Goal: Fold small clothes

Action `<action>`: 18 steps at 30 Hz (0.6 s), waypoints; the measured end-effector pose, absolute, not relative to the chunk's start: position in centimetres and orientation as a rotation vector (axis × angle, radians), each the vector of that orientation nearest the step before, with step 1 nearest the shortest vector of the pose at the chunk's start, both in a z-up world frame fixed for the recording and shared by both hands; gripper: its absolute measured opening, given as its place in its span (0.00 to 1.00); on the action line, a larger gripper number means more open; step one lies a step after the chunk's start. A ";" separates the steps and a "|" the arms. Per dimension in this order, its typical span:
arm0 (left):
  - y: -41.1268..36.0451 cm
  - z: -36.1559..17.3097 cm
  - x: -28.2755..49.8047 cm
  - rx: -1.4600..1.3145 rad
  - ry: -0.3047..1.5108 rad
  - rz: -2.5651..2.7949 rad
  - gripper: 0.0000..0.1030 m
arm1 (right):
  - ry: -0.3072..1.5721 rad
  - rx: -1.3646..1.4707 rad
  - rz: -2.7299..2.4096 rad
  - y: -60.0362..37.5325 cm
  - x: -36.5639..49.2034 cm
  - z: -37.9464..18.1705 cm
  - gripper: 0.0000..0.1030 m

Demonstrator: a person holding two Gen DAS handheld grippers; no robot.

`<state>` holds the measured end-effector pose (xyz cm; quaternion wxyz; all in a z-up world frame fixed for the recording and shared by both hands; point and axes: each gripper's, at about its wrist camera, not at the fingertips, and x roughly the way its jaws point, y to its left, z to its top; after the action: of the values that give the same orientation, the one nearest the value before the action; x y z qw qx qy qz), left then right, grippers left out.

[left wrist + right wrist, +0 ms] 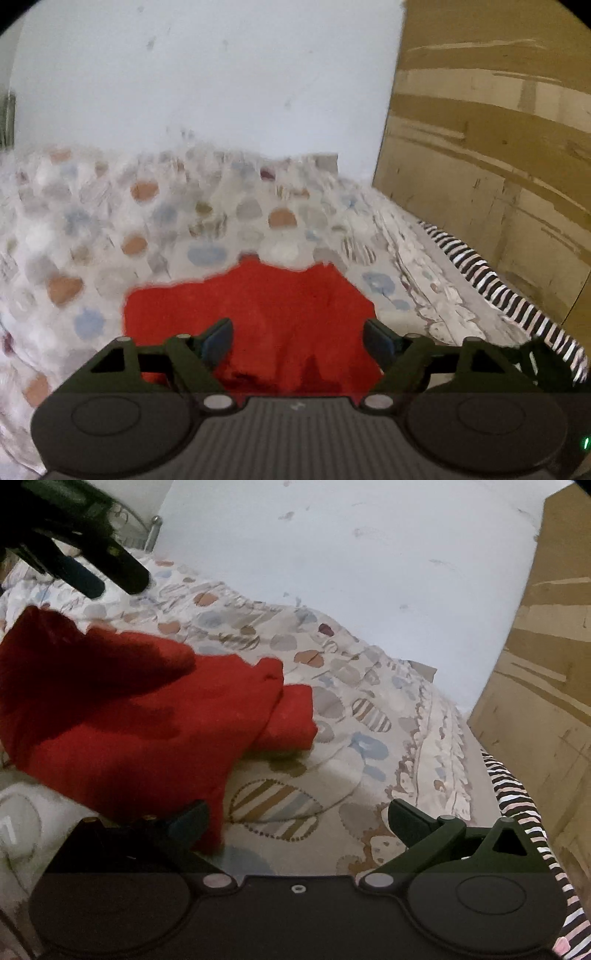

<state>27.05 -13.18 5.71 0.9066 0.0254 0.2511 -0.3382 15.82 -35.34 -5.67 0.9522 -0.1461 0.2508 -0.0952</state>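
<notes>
1. The left gripper (298, 339) has its jaws wide apart and holds nothing; the red garment (258, 317) lies under and ahead of the gap, and no pad presses on it.
2. The right gripper (298, 821) also stands wide open and empty. Its left finger (192, 818) is just at the near lower corner of the red cloth; whether they touch I cannot tell.
3. In the right wrist view the left gripper (110, 576) hangs above the far left part of the garment, apart from it, and it throws a dark shadow on the cloth.
4. Ahead of both grippers the bedspread (332, 701) runs free up to a pale wall (351, 572). To the right, past a black and white striped edge (517, 805), stands a brown wooden panel (546, 672) that closes this side.
5. The garment looks soft and thick like knit, plain red, partly folded, with a rolled sleeve end (291, 716) that points to the right.
6. The bedspread is pale cloth, printed with rounded patches in blue, orange and grey, some of them striped.
</notes>
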 end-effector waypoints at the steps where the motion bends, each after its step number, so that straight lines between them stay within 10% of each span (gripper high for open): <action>1: -12.7 5.9 26.3 0.054 0.492 -0.678 0.84 | 0.511 -0.300 -0.191 -35.3 15.8 -5.4 1.00; 4: -10.3 6.0 24.5 0.019 0.420 -0.598 1.00 | 0.494 -0.346 -0.175 -35.1 16.0 -4.7 1.00; 14: -5.8 0.2 25.0 0.109 0.567 -0.449 1.00 | 0.548 -0.315 0.077 -35.1 23.6 -2.1 1.00; 18: -6.1 -1.9 25.9 0.122 0.679 -0.504 0.82 | 0.624 -0.033 0.199 -36.5 28.6 -0.2 1.00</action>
<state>25.92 -6.12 -1.89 0.9101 0.0591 0.3294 -0.2444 28.58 -36.47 -0.23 0.9468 -0.0163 0.3063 0.0978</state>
